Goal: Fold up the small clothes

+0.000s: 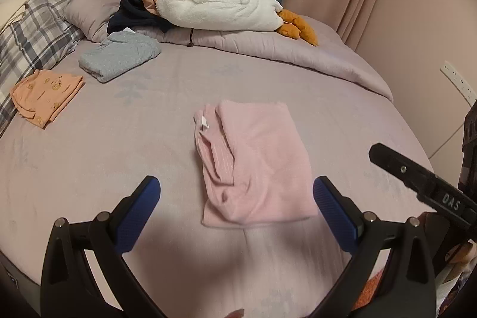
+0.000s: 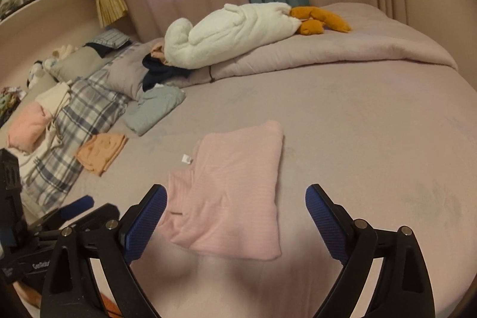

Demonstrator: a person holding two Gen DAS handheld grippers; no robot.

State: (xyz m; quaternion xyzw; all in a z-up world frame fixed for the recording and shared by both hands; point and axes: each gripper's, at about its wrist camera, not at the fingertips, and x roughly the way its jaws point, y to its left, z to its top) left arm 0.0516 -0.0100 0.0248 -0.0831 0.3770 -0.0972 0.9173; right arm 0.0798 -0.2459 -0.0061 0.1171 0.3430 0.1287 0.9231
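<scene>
A pink garment (image 1: 256,163) lies folded into a rough rectangle on the lilac bed sheet (image 1: 119,145), a small white label showing at its left edge. My left gripper (image 1: 235,195) hovers above its near end, jaws open and wide apart, nothing between the blue pads. In the right wrist view the same pink garment (image 2: 235,189) lies ahead, and my right gripper (image 2: 235,207) stands open over its near edge, holding nothing. The right gripper's black finger (image 1: 417,181) shows at the right of the left wrist view; the left gripper's blue-tipped finger (image 2: 77,206) shows at lower left of the right one.
A folded grey-blue garment (image 1: 119,58) and a folded orange printed garment (image 1: 44,94) lie at the left of the bed. Plaid pillows (image 1: 32,40), a lilac pillow, a dark garment (image 1: 134,14), a white plush goose (image 1: 220,5) and a rolled duvet (image 1: 298,52) line the far side.
</scene>
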